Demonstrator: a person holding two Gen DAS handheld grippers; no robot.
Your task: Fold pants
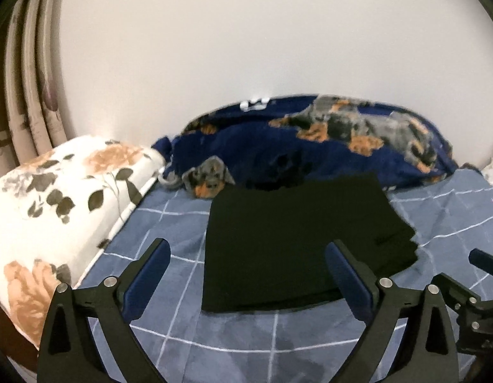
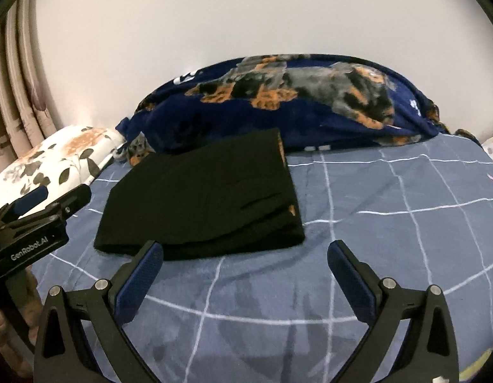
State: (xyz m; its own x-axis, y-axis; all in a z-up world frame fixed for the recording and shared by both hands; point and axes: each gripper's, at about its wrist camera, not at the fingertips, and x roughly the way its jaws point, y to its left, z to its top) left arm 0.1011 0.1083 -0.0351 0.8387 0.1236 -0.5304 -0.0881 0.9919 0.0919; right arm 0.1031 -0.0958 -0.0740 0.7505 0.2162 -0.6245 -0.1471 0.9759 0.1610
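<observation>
Black pants (image 1: 294, 239) lie folded into a flat rectangle on the blue checked bed sheet (image 1: 310, 344). They also show in the right wrist view (image 2: 205, 198). My left gripper (image 1: 246, 249) is open and empty, held above the sheet just in front of the pants' near edge. My right gripper (image 2: 246, 252) is open and empty, in front of the pants' near right corner. The right gripper's body shows at the right edge of the left wrist view (image 1: 469, 293). The left gripper's body shows at the left edge of the right wrist view (image 2: 36, 223).
A dark blue blanket with a dog print (image 1: 326, 140) is bunched along the wall behind the pants. A white floral pillow (image 1: 55, 210) lies to the left. Curtains (image 1: 26, 89) hang at the far left. The sheet (image 2: 390, 223) stretches right of the pants.
</observation>
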